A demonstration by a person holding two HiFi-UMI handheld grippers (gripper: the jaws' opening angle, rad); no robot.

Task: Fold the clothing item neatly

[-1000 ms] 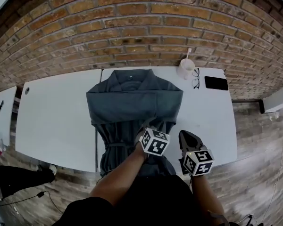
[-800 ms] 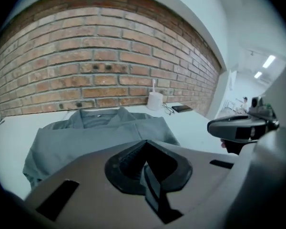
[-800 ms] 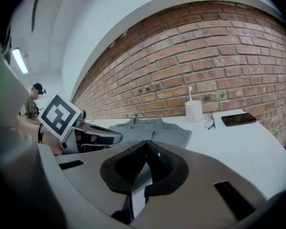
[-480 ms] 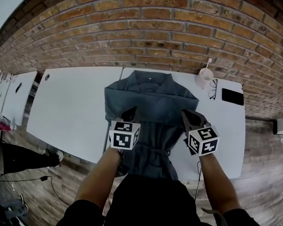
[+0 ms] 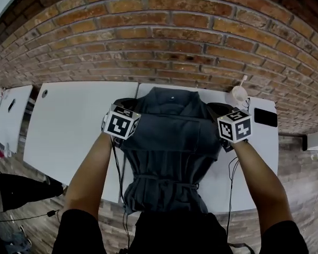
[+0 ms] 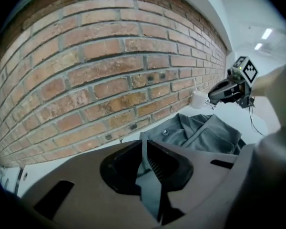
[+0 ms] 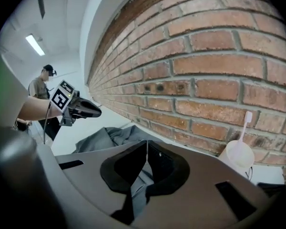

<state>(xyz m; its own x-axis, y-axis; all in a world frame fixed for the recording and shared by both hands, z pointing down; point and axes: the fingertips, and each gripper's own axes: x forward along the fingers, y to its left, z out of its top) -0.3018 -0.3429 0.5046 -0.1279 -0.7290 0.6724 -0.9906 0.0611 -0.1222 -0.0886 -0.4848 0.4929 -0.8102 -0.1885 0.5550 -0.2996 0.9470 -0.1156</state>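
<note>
The grey-blue garment (image 5: 167, 142) lies spread on the white table (image 5: 254, 152) with its collar toward the brick wall (image 5: 164, 36), and its lower part, with a thin tie across the waist, hangs over the near edge toward the person. It looks soft and light, without any stiffness, so I expect that it sags between two holding points and that loose layers slide over each other. For this reason it is better to take it at the outer edges, at equal height on both sides, and to pinch all layers together, because a thin fold can slip out from the pads. The left gripper (image 6: 144, 148) is closed on a fold of this cloth at the garment's left side, near the shoulder. The right gripper (image 7: 146, 149) is also closed on cloth, at the opposite side, so both tongs are gripping the garment and are well apart from each other. Farther out, a white cup (image 5: 237, 94) with a stick in it stands near the wall, and a dark flat phone (image 5: 265, 117) lies just beside it
</note>
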